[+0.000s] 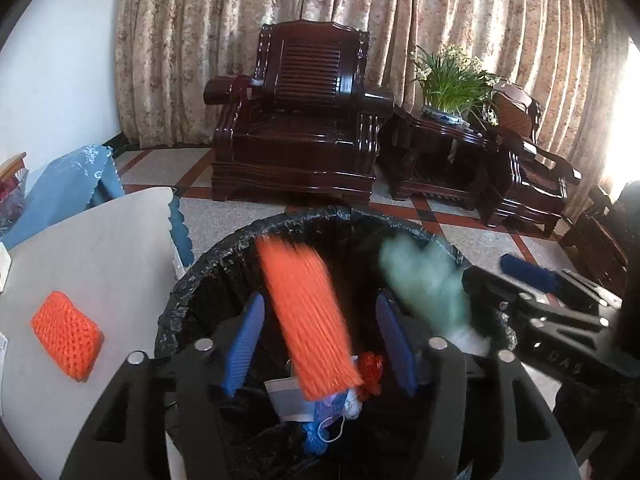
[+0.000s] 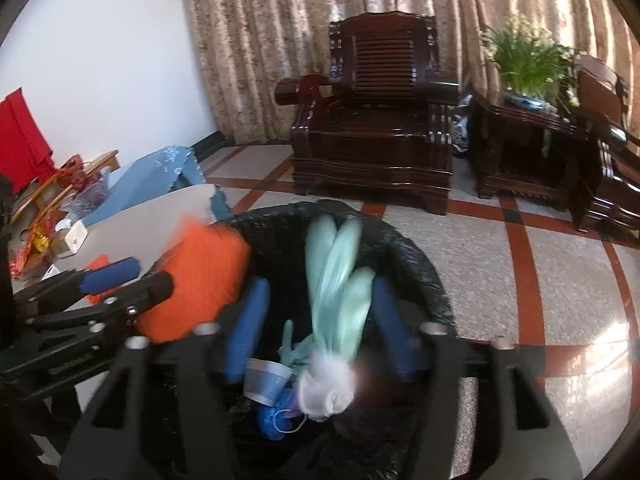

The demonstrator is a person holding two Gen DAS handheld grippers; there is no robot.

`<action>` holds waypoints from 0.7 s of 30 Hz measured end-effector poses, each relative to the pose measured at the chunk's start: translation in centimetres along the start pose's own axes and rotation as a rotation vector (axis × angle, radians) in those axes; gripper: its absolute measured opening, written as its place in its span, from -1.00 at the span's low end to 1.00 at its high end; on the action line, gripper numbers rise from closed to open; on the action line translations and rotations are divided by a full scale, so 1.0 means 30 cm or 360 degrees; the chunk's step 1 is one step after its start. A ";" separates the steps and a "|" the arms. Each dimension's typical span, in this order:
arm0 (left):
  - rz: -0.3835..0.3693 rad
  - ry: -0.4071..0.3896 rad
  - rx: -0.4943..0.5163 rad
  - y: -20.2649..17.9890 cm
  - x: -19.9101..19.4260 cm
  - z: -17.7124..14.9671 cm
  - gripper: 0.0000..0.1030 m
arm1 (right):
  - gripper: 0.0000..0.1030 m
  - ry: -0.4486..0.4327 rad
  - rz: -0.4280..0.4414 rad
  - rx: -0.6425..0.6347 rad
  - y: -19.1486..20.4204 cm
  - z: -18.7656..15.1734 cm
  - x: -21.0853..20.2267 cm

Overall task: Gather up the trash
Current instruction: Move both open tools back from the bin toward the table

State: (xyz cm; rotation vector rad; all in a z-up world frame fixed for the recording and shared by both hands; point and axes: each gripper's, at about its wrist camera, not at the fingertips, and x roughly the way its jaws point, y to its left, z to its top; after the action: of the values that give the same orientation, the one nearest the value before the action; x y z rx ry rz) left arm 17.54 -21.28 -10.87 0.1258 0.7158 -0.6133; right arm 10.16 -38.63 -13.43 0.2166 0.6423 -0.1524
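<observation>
A bin lined with a black bag [image 1: 224, 256] stands beside a white table [image 1: 100, 248]. My left gripper [image 1: 320, 340] hangs open over it; a blurred orange foam net [image 1: 308, 320] is loose between its blue pads, with gaps on both sides. My right gripper [image 2: 320, 328] is open over the same bin [image 2: 416, 264], and a blurred pale green glove [image 2: 340, 280] hangs free between its fingers. Each gripper shows in the other's view: right gripper [image 1: 520, 280], left gripper [image 2: 120, 280]. A second orange net [image 1: 66, 334] lies on the table.
A paper cup [image 2: 266, 380], a blue mask and a red wrapper [image 1: 370, 366] lie in the bin. A dark wooden armchair [image 1: 296, 120] and a side table with a plant [image 1: 452, 80] stand beyond on the tiled floor. A blue cloth [image 1: 68, 184] drapes at left.
</observation>
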 end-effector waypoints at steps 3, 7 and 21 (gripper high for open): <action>0.0017 -0.0018 -0.0024 0.024 -0.024 -0.012 0.30 | 0.81 -0.0032 -0.0032 0.0024 -0.001 -0.001 -0.020; 0.0068 -0.0076 -0.0077 0.088 -0.096 -0.028 0.42 | 0.87 -0.0077 -0.0022 0.0025 0.025 0.028 -0.043; 0.0434 -0.0272 -0.0253 0.436 -0.391 -0.125 0.56 | 0.89 -0.0087 0.0327 -0.0189 0.417 0.112 -0.044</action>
State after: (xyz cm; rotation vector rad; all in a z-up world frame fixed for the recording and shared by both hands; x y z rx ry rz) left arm 15.89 -3.73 -7.34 0.0221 0.5669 -0.3010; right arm 13.65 -27.27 -8.10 0.1623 0.5691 0.0767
